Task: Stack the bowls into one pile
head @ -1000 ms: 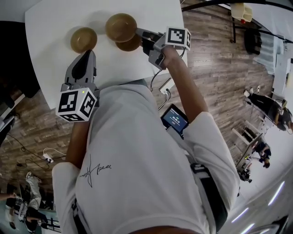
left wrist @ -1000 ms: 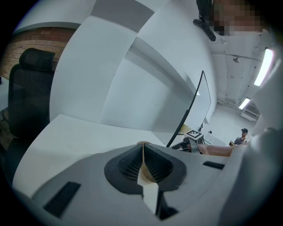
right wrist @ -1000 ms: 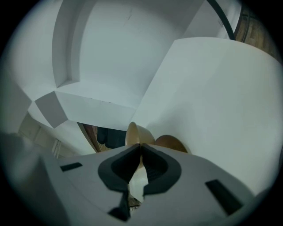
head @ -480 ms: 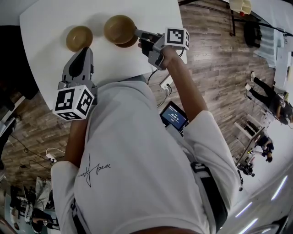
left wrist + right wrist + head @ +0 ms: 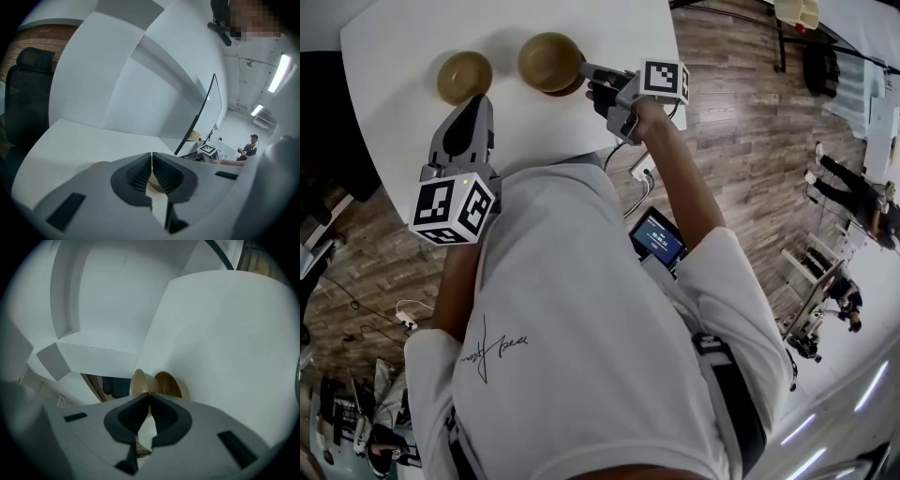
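On the white table [image 5: 394, 37] the head view shows a lone tan bowl [image 5: 464, 77] on the left. To its right, a second tan bowl [image 5: 548, 60] is held by its near rim in my right gripper [image 5: 582, 71]. It sits over a third bowl [image 5: 570, 90], of which only a dark sliver shows. In the right gripper view the jaws [image 5: 149, 398] are shut on the bowl's wall [image 5: 139, 383]. My left gripper [image 5: 479, 100] hovers just short of the lone bowl, shut and empty, and a bit of tan bowl [image 5: 157, 186] shows behind its jaws.
The table's near edge [image 5: 534, 159] runs just in front of my body, with wood floor [image 5: 741, 141] to the right. A phone-like screen [image 5: 657, 244] hangs at my waist. People and furniture stand far off at the right [image 5: 862, 202].
The right gripper has carried its bowl a little left and down. It now covers most of the bowl beneath. The left gripper has stayed where it was.
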### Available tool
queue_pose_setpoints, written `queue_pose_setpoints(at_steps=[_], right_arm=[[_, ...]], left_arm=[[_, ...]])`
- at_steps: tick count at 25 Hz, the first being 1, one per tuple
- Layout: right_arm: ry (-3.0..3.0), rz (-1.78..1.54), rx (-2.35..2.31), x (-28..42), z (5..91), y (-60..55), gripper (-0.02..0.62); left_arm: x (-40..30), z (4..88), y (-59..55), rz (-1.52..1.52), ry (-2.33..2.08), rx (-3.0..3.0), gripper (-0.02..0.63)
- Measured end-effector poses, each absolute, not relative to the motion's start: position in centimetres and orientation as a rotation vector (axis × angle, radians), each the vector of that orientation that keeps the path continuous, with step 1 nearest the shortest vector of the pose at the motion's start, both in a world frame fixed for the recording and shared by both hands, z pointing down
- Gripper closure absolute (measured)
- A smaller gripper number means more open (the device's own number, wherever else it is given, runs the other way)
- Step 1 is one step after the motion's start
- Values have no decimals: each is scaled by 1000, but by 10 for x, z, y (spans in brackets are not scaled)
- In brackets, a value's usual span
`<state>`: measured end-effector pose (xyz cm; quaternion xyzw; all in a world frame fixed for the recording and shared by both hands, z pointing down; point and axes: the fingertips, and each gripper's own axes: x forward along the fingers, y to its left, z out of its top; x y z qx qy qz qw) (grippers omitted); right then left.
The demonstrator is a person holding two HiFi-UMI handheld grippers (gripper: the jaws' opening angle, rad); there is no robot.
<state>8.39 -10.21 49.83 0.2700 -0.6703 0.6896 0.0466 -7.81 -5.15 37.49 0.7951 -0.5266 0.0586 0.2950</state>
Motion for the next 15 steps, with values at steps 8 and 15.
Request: queue_pose_setpoints(at_steps=[8,15], right_arm=[[-2048,2110,844,92,497,-99,572],[-2019,2125,866,96,506,-96,571]], left_arm=[[-86,377,-56,147,-1406,2096,598],[-85,380,-58,146,-1395,2098,598]])
